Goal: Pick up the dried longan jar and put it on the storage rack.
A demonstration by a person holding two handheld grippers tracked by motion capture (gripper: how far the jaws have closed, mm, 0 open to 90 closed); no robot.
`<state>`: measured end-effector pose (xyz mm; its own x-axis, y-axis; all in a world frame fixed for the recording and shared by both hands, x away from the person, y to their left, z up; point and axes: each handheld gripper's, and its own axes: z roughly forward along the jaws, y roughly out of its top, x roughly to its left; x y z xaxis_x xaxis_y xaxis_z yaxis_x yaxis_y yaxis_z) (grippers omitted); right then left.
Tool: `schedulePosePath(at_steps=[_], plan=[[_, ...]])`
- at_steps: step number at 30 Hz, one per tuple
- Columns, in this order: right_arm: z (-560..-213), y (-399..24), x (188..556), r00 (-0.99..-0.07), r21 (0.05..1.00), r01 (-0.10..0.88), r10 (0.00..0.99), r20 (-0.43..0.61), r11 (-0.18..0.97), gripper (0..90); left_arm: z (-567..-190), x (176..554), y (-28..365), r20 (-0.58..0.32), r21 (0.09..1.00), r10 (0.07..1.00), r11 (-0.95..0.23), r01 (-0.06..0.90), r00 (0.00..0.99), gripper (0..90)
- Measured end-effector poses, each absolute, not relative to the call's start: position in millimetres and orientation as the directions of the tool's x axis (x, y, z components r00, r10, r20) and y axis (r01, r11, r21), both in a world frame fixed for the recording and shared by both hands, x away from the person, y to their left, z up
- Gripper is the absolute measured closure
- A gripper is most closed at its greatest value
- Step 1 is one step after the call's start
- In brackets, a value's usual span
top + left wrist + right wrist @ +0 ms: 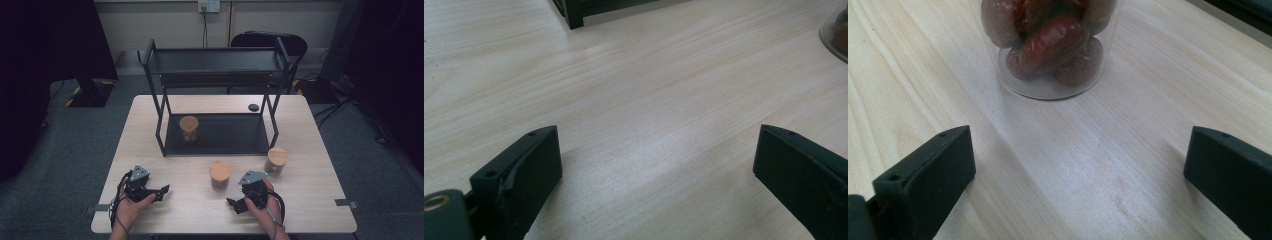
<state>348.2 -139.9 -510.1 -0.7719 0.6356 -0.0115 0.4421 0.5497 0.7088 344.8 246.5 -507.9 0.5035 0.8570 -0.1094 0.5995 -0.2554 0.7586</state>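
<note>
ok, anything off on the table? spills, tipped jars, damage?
Nothing stands out. All three lidded jars are upright: one on the rack's lower shelf, one mid-table, one near the rack's right foot. No spills show. A small dark object lies at the far edge; too small to identify.

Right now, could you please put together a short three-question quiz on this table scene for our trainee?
1. True or false: both the left claw and the right claw stand open with nothing between their jaws.
2. How many cork-lidded jars are in the scene, and how many already stand on the rack's bottom shelf?
3. Which jar does the right claw face at close range: A) the middle jar, B) the right-hand jar, C) the jar on the shelf?

Key:
1. True.
2. Three jars; one on the shelf, two on the table.
3. A; the right gripper view shows its clear base, filled with reddish-brown pieces, just ahead of the jaws.
</note>
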Motion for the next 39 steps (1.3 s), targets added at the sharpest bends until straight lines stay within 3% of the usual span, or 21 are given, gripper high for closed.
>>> schedulePosePath(at_steps=[39], plan=[[-510, -140, 348, -0.771, 0.708, 0.444, 0.637, -0.011, 0.550, 0.0, -510, 334, 244, -0.003, 0.715, 0.833, -0.385, 0.584, 0.553, 0.1]])
